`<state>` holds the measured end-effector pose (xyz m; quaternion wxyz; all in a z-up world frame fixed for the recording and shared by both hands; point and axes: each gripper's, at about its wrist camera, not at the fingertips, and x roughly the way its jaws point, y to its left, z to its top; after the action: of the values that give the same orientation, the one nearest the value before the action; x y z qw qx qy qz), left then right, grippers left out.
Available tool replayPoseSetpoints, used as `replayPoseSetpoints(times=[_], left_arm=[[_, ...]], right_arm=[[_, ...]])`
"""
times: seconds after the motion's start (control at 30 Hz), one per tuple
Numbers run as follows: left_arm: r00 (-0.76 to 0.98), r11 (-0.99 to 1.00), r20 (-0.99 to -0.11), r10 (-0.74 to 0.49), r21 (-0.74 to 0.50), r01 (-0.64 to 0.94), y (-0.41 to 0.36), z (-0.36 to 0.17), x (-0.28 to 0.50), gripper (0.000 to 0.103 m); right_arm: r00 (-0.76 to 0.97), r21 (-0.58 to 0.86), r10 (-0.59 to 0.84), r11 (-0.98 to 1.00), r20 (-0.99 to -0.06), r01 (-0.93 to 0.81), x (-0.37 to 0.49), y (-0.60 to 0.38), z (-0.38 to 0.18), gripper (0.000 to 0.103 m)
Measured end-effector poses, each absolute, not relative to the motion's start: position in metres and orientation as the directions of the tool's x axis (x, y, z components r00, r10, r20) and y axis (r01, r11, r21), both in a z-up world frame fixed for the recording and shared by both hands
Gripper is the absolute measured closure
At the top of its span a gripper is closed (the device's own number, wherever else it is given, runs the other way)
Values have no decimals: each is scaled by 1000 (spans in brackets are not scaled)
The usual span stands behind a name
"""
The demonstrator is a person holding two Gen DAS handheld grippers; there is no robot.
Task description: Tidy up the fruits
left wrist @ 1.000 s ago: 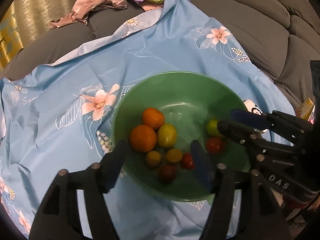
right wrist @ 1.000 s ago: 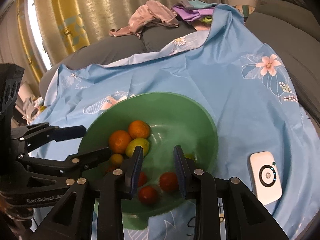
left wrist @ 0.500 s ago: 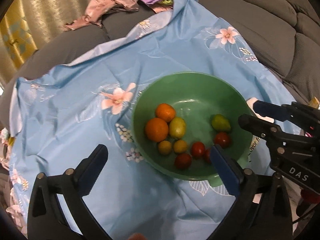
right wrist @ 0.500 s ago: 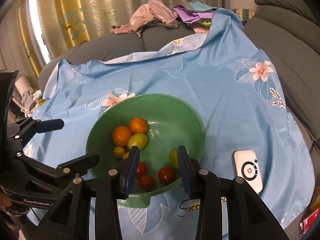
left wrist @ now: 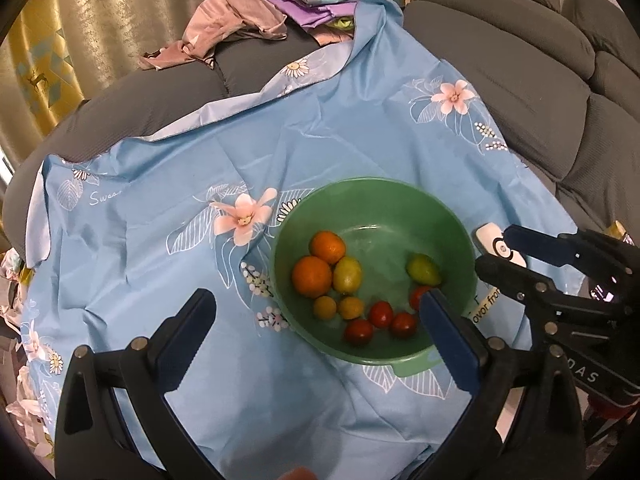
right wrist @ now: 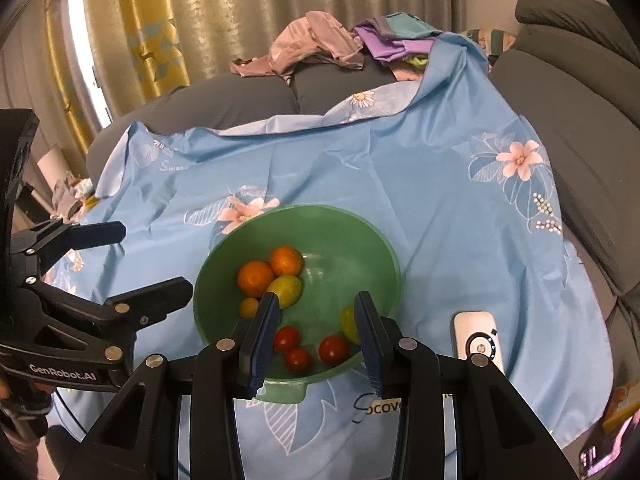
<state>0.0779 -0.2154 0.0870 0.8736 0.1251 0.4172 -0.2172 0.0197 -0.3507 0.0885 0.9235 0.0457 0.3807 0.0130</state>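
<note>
A green bowl (left wrist: pixel 376 184) (right wrist: pixel 304 212) sits on a blue floral cloth (left wrist: pixel 160 248). It holds two oranges (left wrist: pixel 312 276), a yellow-green lemon (left wrist: pixel 347 275), a green pear (left wrist: pixel 422 270), two small yellow fruits (left wrist: pixel 325 307) and several red tomatoes (right wrist: pixel 334 350). My left gripper (left wrist: pixel 316 320) hangs above the bowl's near-left rim, open wide and empty. It also shows in the right wrist view, where the left gripper (right wrist: pixel 154 260) reaches in from the left. My right gripper (right wrist: pixel 316 328) hovers over the bowl's near side, open by a narrow gap with nothing in it.
A white oval device (right wrist: pixel 478 340) (left wrist: pixel 496 242) lies on the cloth just right of the bowl. The cloth covers a grey sofa (left wrist: pixel 560 80). A pile of clothes (right wrist: pixel 320 44) lies at the back, with curtains behind. A yellow packet (right wrist: pixel 624 400) pokes in at the lower right.
Both grippers have risen away from the bowl, so more of the cloth shows. The left jaws spread from half open to wide. The right jaws parted a little.
</note>
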Motion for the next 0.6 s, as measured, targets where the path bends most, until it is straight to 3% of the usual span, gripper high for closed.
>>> replayPoseSetpoints(times=[0.6], left_arm=[[596,878,-763,-250,81,472,-216,98,73,1]], right_arm=[[717,99,67,995,-694,4,17,-348,93,64]])
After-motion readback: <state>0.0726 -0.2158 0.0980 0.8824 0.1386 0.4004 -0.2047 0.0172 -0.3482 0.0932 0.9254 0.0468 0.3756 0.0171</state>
